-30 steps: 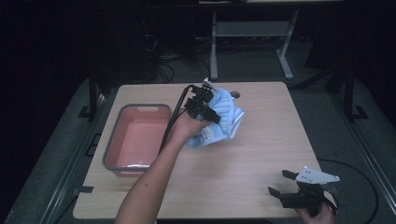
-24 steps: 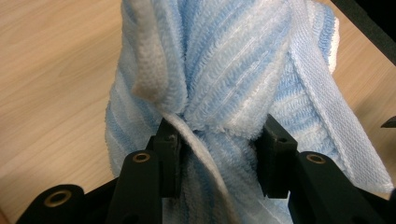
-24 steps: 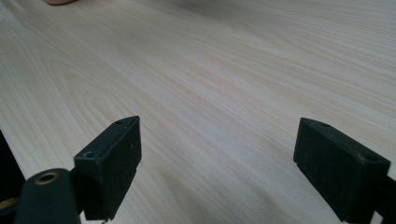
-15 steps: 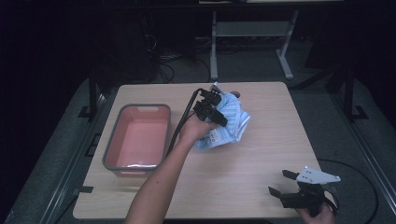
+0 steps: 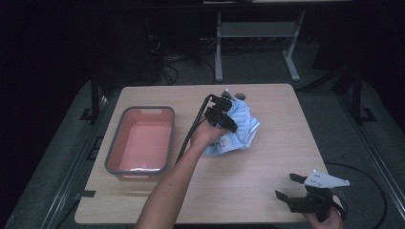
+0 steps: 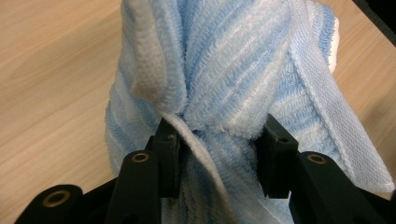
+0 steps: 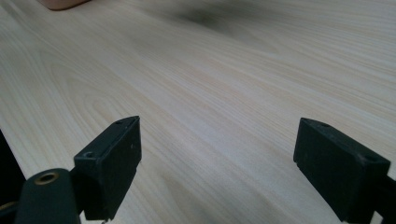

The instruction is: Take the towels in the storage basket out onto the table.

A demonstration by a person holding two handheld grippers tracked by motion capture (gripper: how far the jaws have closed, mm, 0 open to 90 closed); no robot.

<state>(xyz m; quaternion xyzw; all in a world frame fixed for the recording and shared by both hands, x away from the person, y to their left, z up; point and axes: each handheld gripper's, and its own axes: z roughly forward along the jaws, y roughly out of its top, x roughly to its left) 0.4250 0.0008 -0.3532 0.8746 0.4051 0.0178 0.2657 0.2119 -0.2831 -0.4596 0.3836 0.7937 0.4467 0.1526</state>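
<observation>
Dim dark surroundings, lit tabletop, soft focus

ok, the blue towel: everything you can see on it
The towel is ribbed terry cloth in light blue and white stripes with a flat woven hem band. It is bunched into a loose heap toward the far middle of the wooden table, right of the pink tub. The left claw is clamped on a gathered fold.

Part of the blue towel [image 5: 239, 129] near the table's far edge is being hidden by the left gripper [image 5: 224, 114] and hand. In the left gripper view, the towel's [image 6: 233, 79] top is being cut off by the picture's upper edge.
</observation>
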